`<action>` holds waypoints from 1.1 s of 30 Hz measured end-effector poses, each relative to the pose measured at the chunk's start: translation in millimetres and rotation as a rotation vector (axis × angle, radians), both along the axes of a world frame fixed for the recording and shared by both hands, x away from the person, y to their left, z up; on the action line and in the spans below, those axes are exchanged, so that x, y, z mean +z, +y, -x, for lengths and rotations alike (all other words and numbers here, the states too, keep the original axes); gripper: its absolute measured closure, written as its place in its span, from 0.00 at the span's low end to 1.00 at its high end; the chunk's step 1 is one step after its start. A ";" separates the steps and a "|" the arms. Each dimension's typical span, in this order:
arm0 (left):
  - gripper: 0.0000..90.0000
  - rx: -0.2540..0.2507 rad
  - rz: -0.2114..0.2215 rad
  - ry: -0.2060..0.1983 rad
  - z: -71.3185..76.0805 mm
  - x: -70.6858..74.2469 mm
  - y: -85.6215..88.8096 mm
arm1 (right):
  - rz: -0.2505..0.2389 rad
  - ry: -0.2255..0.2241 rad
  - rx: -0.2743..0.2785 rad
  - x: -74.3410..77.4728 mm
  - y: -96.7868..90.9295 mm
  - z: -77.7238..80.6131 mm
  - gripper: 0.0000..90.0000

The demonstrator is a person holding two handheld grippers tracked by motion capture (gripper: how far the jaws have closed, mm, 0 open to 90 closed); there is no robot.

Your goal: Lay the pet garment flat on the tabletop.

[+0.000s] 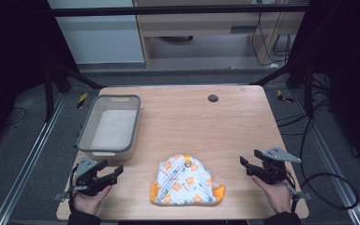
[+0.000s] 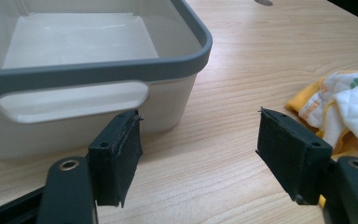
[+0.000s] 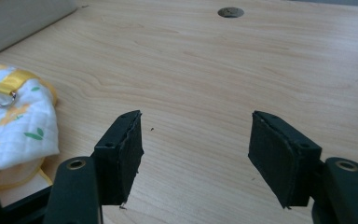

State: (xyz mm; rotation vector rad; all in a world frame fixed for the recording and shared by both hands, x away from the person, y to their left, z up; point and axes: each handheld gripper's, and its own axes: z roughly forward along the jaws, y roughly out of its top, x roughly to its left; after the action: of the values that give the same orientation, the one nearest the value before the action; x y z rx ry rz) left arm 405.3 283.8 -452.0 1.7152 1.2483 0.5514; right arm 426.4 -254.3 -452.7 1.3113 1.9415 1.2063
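High view: on the wooden table [image 1: 187, 122], a grey-rimmed plastic bin [image 1: 108, 126] sits at the far left. A quilted, orange-printed cloth [image 1: 185, 181] lies bunched at the near edge, between the left gripper [image 1: 108, 174] and right gripper [image 1: 244, 165], touching neither. Both stand with jaws apart, holding nothing. The cloth's underside folds are hidden.

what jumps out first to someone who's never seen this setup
The bright quilted cloth with orange print, lying at the table's near edge between the two grippers. Next, the empty grey-rimmed tub at the table's left. The left gripper and right gripper sit open, one on each side of the cloth.
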 end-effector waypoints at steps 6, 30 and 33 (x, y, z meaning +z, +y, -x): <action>0.36 -0.003 0.013 -0.029 -2.1 16.0 -4.1 | 0.004 -0.013 0.030 13.4 9.0 -6.5 0.36; 0.35 -0.139 -0.017 -0.031 -35.3 43.2 -69.8 | -0.003 -0.031 0.141 35.7 54.5 -23.2 0.35; 0.35 -0.156 -0.028 -0.021 -36.3 39.9 -77.1 | 0.002 -0.013 0.154 29.9 58.7 -23.4 0.36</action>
State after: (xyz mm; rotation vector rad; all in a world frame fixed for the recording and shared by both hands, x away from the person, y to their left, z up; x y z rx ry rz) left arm 441.6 206.6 -412.1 1.8077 1.0852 0.4951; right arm 449.8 -195.6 -422.9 1.1677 2.0652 1.2809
